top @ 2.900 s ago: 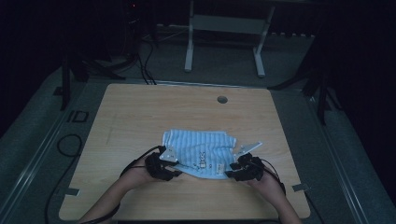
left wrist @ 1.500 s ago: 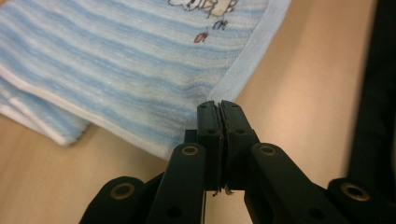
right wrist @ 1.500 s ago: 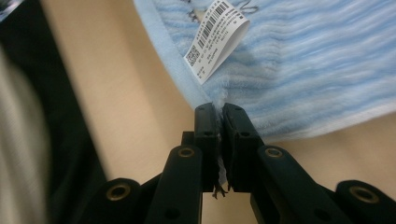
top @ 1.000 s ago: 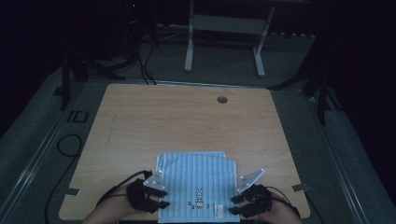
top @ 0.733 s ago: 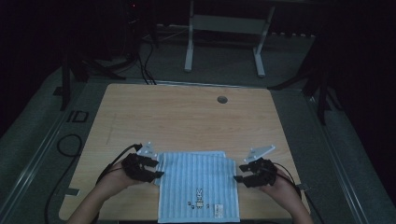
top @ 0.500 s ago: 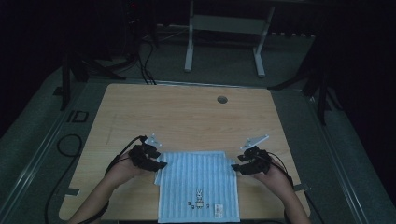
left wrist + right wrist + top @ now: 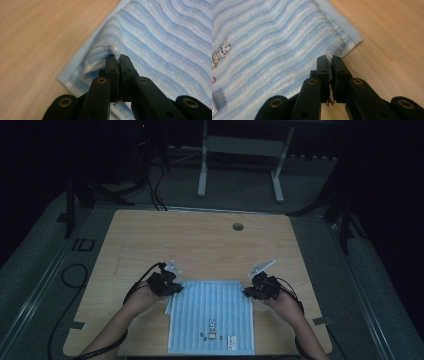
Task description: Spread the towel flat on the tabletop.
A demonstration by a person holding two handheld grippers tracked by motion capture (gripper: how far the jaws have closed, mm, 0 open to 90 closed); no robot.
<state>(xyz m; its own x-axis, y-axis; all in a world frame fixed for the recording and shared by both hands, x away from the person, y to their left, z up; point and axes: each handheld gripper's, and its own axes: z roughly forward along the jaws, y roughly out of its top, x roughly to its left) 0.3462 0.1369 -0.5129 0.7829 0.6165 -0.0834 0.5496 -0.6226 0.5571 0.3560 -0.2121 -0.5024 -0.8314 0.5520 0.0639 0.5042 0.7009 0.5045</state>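
Evidently for folding, the left gripper (image 7: 172,287) and right gripper (image 7: 248,291) clamp the towel (image 7: 210,315) corners at ten and two o'clock.

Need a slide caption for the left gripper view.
Left gripper shut on a pinched corner of the blue striped towel, wooden table beside.

Table (image 7: 150,245): light wood, round grommet hole (image 7: 238,226) near far edge.
Floor (image 7: 45,270): grey, black cables (image 7: 70,275) at left.
Background: white desk frame (image 7: 240,150), dim.
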